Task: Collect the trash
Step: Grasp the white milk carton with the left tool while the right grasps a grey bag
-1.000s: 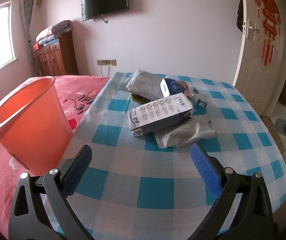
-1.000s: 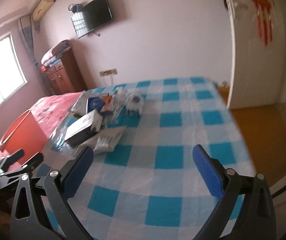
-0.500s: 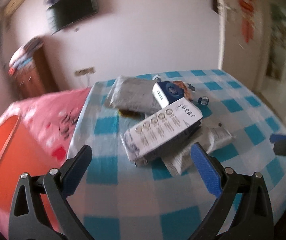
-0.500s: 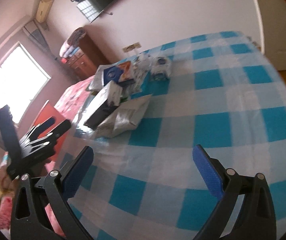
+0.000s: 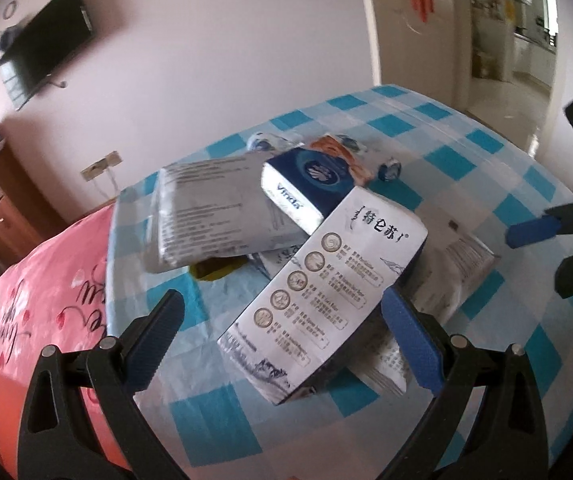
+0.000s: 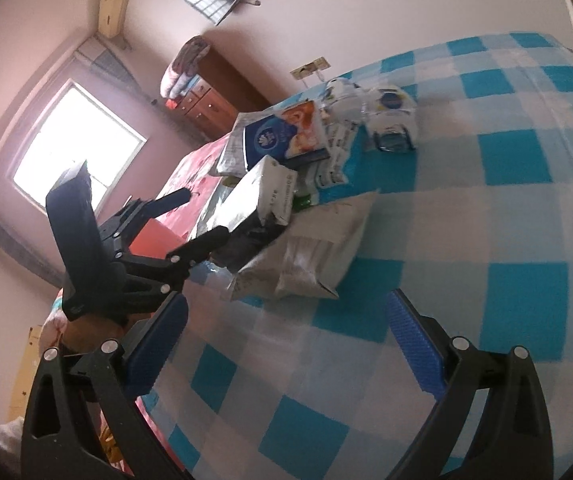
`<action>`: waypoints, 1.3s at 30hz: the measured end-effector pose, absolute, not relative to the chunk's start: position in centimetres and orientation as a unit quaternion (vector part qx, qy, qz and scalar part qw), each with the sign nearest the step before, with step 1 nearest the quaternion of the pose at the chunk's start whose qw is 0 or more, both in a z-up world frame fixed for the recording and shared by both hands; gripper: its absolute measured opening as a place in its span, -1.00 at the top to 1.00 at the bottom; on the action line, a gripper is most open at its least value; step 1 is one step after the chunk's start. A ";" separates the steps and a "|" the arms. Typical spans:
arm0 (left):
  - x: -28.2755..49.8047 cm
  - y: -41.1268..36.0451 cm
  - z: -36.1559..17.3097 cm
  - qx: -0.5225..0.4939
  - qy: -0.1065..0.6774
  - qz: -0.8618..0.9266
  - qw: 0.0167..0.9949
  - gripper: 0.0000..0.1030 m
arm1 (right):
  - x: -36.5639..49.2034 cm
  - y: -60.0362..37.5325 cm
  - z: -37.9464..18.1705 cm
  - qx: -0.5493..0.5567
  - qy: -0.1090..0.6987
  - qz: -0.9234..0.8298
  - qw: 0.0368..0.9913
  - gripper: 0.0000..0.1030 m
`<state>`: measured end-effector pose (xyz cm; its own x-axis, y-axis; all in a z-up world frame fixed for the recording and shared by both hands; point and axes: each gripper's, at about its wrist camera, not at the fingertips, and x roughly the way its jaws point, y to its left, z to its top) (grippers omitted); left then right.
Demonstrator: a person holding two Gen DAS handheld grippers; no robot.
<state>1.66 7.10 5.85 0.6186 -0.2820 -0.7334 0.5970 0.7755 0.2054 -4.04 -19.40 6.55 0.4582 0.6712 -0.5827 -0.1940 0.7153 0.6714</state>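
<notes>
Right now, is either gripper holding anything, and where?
Nothing held. The left gripper is open around the carton without clamping it; the right gripper is open over bare cloth.

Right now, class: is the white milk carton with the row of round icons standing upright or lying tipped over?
Tipped over. The milk carton lies on its long side, propped at a slant on the crumpled bags, between the open left tongs.

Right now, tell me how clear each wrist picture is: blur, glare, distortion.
Left wrist view: sharp on the white carton, print readable; fisheye bends the walls; the doorway is bright. Right wrist view: softer, the checked tablecloth smeared near the edges; the window is blown out white.
</notes>
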 end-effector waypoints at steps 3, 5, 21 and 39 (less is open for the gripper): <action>2.2 7.1 5.7 0.221 0.364 -0.271 0.863 -0.92 | -3.2 -19.0 6.0 0.269 0.452 0.274 0.805 -0.66; 2.6 6.9 5.7 0.225 0.367 -0.280 0.858 -0.92 | -2.4 -18.7 5.6 0.272 0.458 0.278 0.800 -0.63; 2.7 5.3 3.9 0.252 0.389 -0.301 0.833 -0.68 | -1.5 -17.1 4.8 0.251 0.457 0.281 0.805 -0.60; 0.0 6.8 4.6 0.170 0.390 -0.259 0.867 -0.42 | 0.0 -16.2 3.8 0.267 0.453 0.271 0.806 -0.09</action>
<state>0.03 6.78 4.56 0.5611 -0.3165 -0.7649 0.5819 0.8079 0.0926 0.04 -16.24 3.83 0.4423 0.6787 -0.5862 -0.1936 0.7105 0.6765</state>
